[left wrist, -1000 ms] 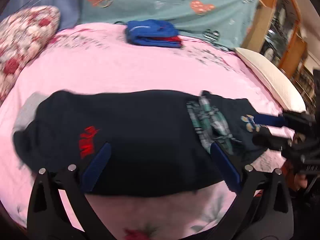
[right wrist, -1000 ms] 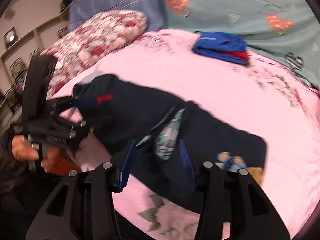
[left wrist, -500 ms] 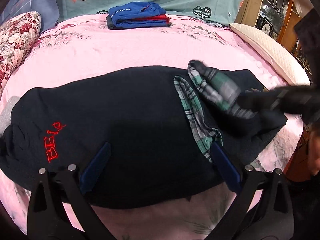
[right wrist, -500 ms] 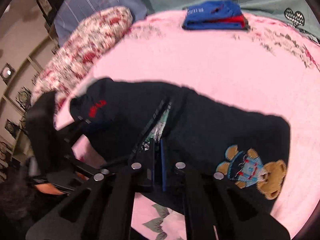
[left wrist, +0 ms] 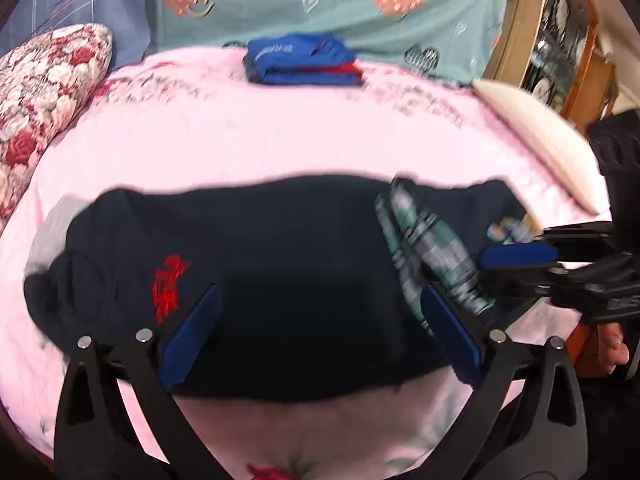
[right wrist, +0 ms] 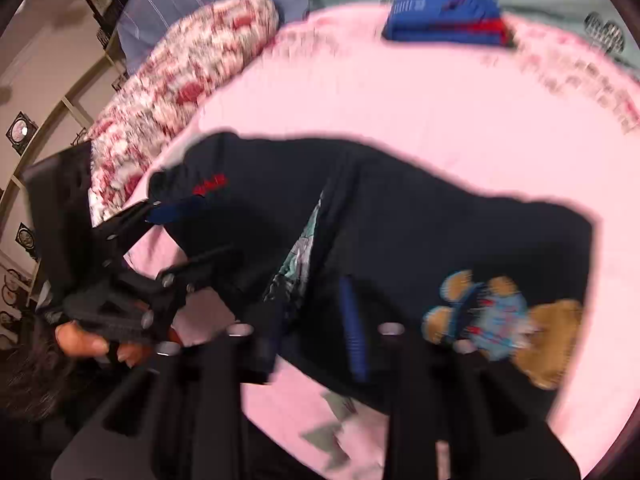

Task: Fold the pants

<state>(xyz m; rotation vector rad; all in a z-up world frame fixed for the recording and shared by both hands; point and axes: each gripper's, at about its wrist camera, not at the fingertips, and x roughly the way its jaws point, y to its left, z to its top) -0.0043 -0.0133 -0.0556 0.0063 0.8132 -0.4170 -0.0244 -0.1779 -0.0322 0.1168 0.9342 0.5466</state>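
Dark navy pants (left wrist: 280, 272) lie flat across the pink bed, with red lettering at the left end, a plaid lining (left wrist: 432, 256) turned out right of the middle and a bear patch (right wrist: 508, 320) at the right end. My left gripper (left wrist: 320, 332) is open wide over the pants' near edge, holding nothing. My right gripper (right wrist: 316, 320) is open above the plaid lining and near edge; it also shows at the right in the left wrist view (left wrist: 520, 264). The left gripper shows in the right wrist view (right wrist: 188, 228) near the lettered end.
A folded blue and red garment (left wrist: 302, 60) lies at the back of the pink bed sheet (left wrist: 280, 128). A floral pillow (left wrist: 44, 88) is at the left, a white pillow (left wrist: 540, 136) at the right, wooden shelving (left wrist: 556, 36) beyond.
My right gripper, shut on the fabric by the plaid lining half a second ago, has opened and let go. The left gripper stays open and has drawn back slightly.
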